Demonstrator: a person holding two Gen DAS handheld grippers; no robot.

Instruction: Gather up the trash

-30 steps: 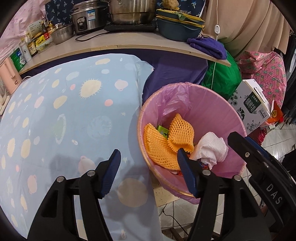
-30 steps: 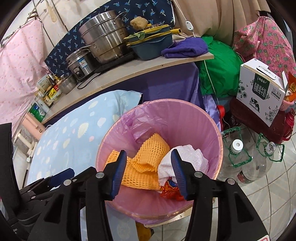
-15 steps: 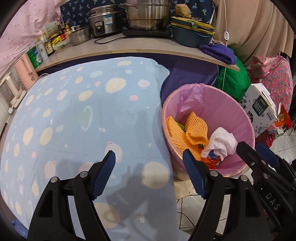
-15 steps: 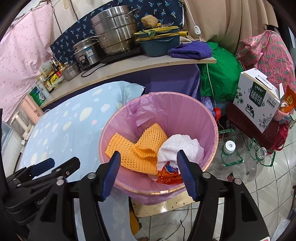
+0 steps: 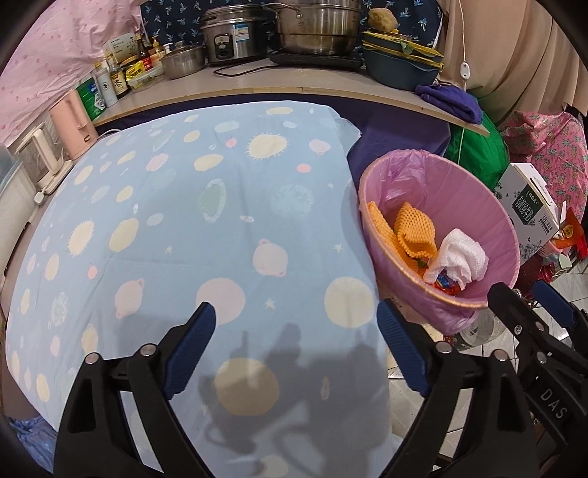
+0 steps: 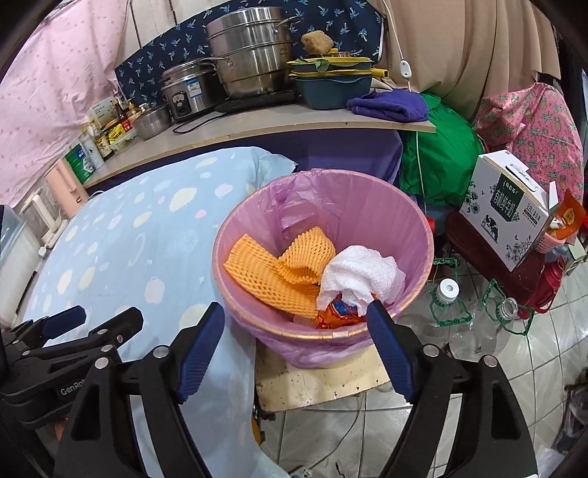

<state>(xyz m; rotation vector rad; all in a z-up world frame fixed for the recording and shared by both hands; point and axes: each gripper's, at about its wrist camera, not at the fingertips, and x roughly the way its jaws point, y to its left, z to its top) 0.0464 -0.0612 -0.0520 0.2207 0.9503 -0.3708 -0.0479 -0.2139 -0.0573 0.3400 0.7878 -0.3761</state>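
Note:
A pink trash bin (image 5: pixel 488 224) with a pink liner stands beside the table; it also shows in the right wrist view (image 6: pixel 367 206). Inside lie orange foam nets (image 6: pixel 279 272), a crumpled white paper towel (image 6: pixel 364 275) and an orange wrapper (image 6: pixel 334 312). My left gripper (image 5: pixel 294 331) is open and empty above the blue patterned tablecloth (image 5: pixel 183 220), left of the bin. My right gripper (image 6: pixel 294 327) is open and empty, just in front of the bin's near rim.
A counter (image 5: pixel 257 88) at the back holds steel pots (image 5: pixel 316 25), a rice cooker, bottles and a purple cloth (image 5: pixel 452 103). A milk carton box (image 6: pixel 507 206), plastic bottles (image 6: pixel 448 294) and a green bag (image 6: pixel 437 161) stand on the tiled floor right of the bin.
Both grippers have pulled back and away from the bin, and their jaws have opened wider. The left gripper has moved left over the tablecloth. The bin's contents are unchanged.

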